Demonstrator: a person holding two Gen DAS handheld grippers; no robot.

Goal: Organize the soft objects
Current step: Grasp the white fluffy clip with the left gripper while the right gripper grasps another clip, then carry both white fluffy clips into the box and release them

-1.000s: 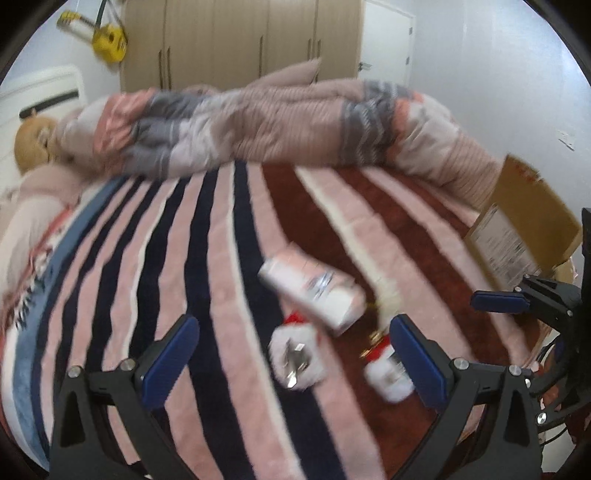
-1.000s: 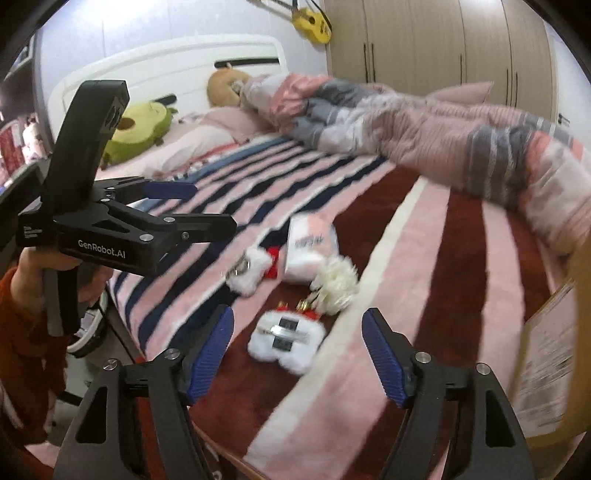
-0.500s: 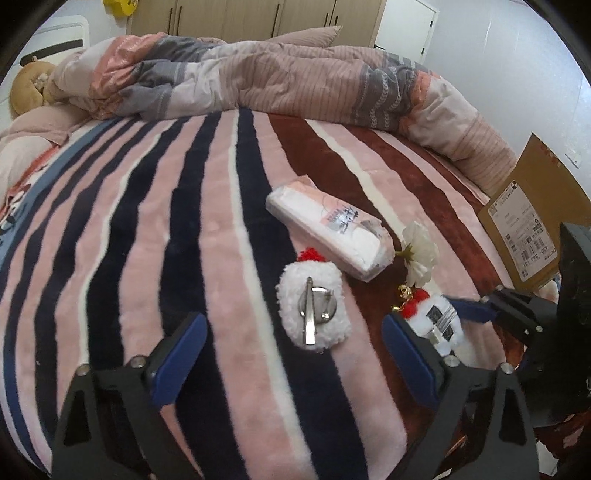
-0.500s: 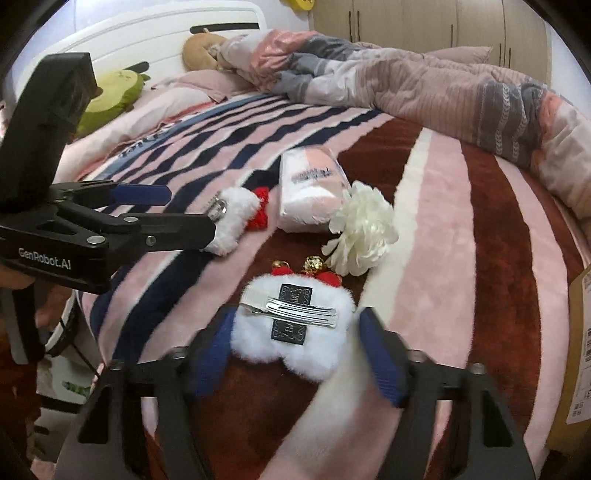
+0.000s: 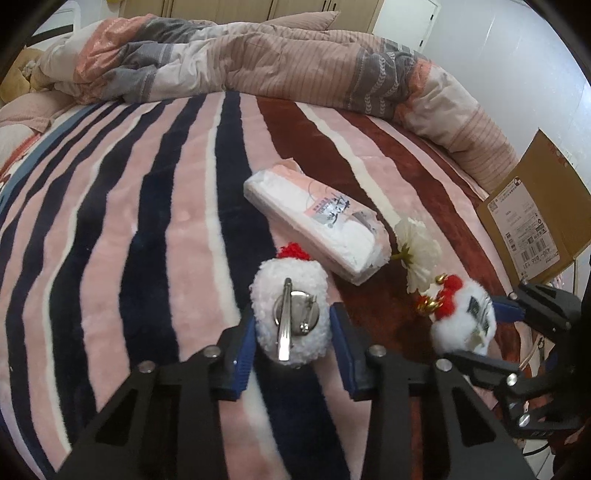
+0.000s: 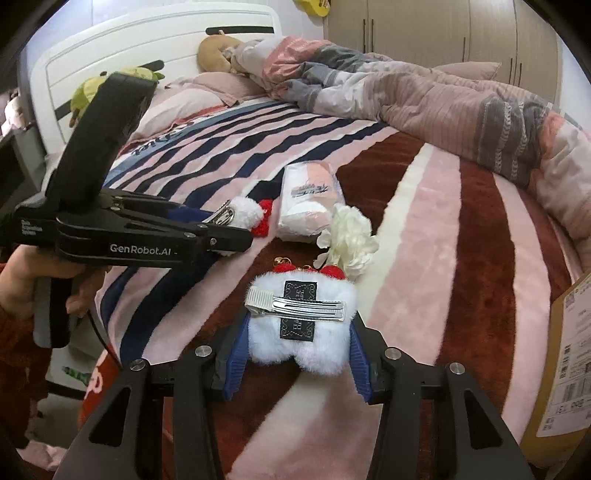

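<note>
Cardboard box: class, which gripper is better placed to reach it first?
Probably right. The right gripper, gripping the square fluffy clip, sits beside the cardboard box; the left gripper, gripping the round fluffy clip, is farther.

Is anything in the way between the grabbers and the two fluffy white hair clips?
Nothing visible. The left gripper has its blue pads on both sides of the round fluffy white hair clip with a red pompom. The right gripper brackets the fluffy white hair clip with a black label the same way.

cardboard box [image 6: 565,365] got chopped off by the right edge, its label print too blurry to read, and the yellow guitar [image 6: 314,4] was mostly out of shot
</note>
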